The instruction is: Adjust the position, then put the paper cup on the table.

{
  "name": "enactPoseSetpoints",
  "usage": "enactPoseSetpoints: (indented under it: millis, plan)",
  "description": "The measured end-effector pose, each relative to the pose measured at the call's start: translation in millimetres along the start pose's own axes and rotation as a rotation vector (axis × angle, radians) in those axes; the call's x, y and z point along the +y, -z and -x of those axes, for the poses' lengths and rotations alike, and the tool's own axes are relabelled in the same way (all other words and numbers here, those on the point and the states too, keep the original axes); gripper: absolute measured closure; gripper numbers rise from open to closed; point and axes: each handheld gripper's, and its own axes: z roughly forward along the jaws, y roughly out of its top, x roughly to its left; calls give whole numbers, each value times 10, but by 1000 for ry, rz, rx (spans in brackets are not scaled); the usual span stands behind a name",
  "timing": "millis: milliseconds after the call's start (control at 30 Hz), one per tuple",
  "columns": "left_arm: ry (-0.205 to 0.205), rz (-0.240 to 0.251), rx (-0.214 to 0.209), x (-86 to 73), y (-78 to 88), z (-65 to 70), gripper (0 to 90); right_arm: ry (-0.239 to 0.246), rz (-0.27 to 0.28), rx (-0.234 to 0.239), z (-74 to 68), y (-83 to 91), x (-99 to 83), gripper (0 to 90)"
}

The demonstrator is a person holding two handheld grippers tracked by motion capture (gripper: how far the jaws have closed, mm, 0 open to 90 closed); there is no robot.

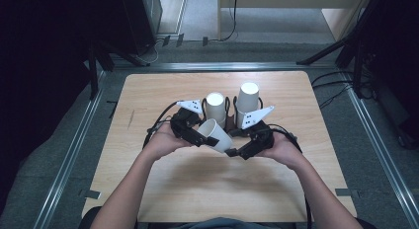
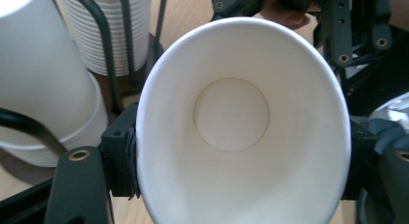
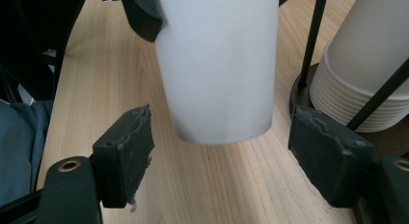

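Clamped by its rim in the left gripper (image 1: pixel 201 135), a smooth white paper cup (image 1: pixel 216 135) tilts above the pale wooden table (image 1: pixel 163 91), while the right gripper (image 1: pixel 240 149) stands released, rough black pads (image 3: pixel 126 154) clear of its tapered base.

You have a light wooden table (image 1: pixel 163 91) in front of you, its grain running left to right, with rounded far corners. It stands on a grey floor (image 1: pixel 54 155) between metal rails, and cables trail across the floor at the far right. Directly on the table, toward the far middle, stand two black wire holders, each carrying a stack of upturned white paper cups: the left stack (image 1: pixel 215 106) is shorter, the right stack (image 1: pixel 247 101) taller, just beside each other. Your forearms cross the near part of the tabletop.
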Motion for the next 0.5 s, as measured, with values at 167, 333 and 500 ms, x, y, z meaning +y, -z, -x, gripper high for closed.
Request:
enactPoseSetpoints:
  millis: [167, 333, 500]
  plan:
    - [0, -13, 16, -2, 51, -18, 255, -5, -4, -8, 0, 24, -8, 236]
    - [13, -29, 39, -23, 108, -37, 255, -22, -2, -19, 9, 50, -13, 231]
    - [14, -40, 79, -33, 199, -46, 256, -48, -2, -48, 34, 88, -22, 230]
